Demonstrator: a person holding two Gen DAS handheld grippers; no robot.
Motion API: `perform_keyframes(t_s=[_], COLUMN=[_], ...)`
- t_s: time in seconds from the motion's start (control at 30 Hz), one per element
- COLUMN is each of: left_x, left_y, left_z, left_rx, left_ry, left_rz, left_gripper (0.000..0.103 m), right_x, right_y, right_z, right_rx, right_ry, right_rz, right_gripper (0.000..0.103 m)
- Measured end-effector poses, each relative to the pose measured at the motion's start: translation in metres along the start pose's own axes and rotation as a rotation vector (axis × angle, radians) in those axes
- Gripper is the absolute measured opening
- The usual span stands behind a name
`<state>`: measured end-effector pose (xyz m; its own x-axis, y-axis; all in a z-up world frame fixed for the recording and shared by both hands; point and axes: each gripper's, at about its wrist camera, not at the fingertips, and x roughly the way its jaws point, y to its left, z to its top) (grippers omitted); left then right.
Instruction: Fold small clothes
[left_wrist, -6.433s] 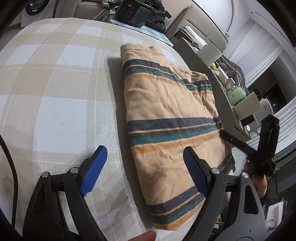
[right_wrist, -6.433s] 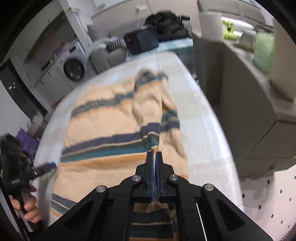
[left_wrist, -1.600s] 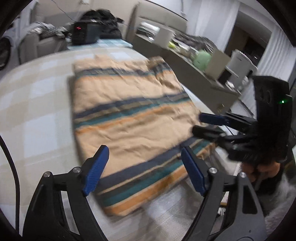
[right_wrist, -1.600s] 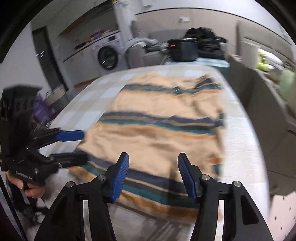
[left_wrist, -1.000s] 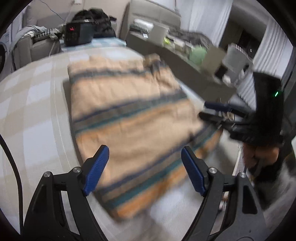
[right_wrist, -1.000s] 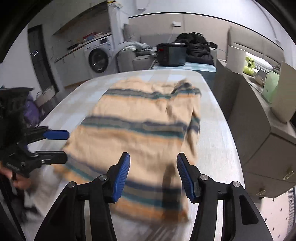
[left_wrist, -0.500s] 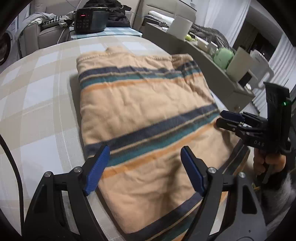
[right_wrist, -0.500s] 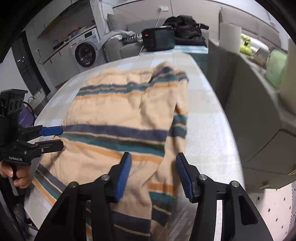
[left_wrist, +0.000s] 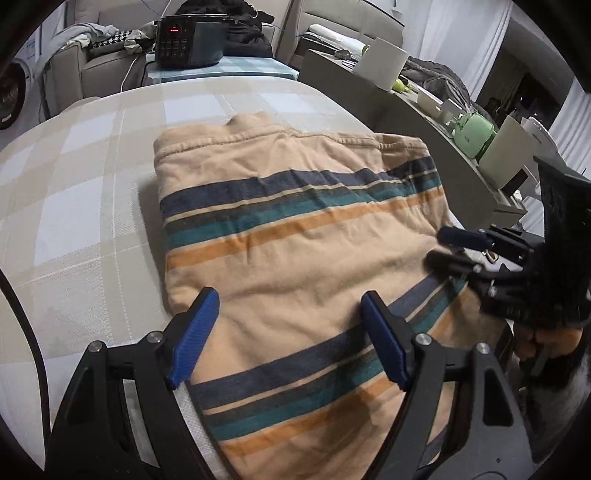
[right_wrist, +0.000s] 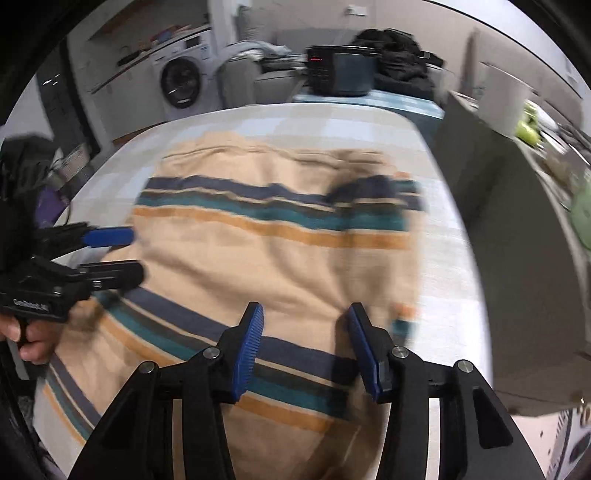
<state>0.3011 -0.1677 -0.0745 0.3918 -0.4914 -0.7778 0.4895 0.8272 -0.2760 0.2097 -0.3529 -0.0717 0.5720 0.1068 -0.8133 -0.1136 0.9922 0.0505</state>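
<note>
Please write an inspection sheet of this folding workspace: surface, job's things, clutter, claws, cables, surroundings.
Surface: beige-and-white checked tablecloth covers the table.
Job's things: tan knitted garment with navy, teal and orange stripes, lying flat, partly folded.
Clutter: nothing seen on the cloth beside the garment.
Claws: left claw open above the garment's near edge; right claw closing, pads not yet pressing the fabric.
Cables: black cable at the left claw; white cord near the black appliance with red display.
Surroundings: white washing machine, grey counter with green container.
</note>
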Motion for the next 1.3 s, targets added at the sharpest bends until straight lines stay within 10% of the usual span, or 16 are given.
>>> perform_keyframes(t_s=[0.3,0.5,0.63,0.83,1.1,1.3], left_x=[-0.001,0.015,0.018,0.017,0.018,0.02], left_y=[0.01,0.015,0.015,0.019,0.022,0.022], left_z=[0.034,0.038,0.037,0.038,0.039,0.038], left_rx=[-0.042,-0.035,-0.027,-0.045,-0.043,-0.028], left_ry=[-0.03,-0.005,-0.005,-0.007,-0.014,-0.015], left_rz=[0.012,0.021,0.024,0.002,-0.004,-0.002], left_gripper=[0.077,0.077,0.077,0.077,0.077,0.077], right_x=[-0.004,0.02,0.015,0.007,0.024,0.046], right_y=[-0.039,-0.06,-0.07,-0.077,-0.077,-0.092], right_z=[0.042,0.056,0.058,0.06,0.075,0.073], right_rx=[0.14,0.24,0.24,0.267,0.243,0.268], right_ry=[-0.094,-0.086,-0.093,-0.116,-0.082,-0.017], right_rz=[0.073,0.109,0.048,0.132,0.206,0.193], right_gripper=[0.048,0.003,0.004,0.03,0.009,0.015])
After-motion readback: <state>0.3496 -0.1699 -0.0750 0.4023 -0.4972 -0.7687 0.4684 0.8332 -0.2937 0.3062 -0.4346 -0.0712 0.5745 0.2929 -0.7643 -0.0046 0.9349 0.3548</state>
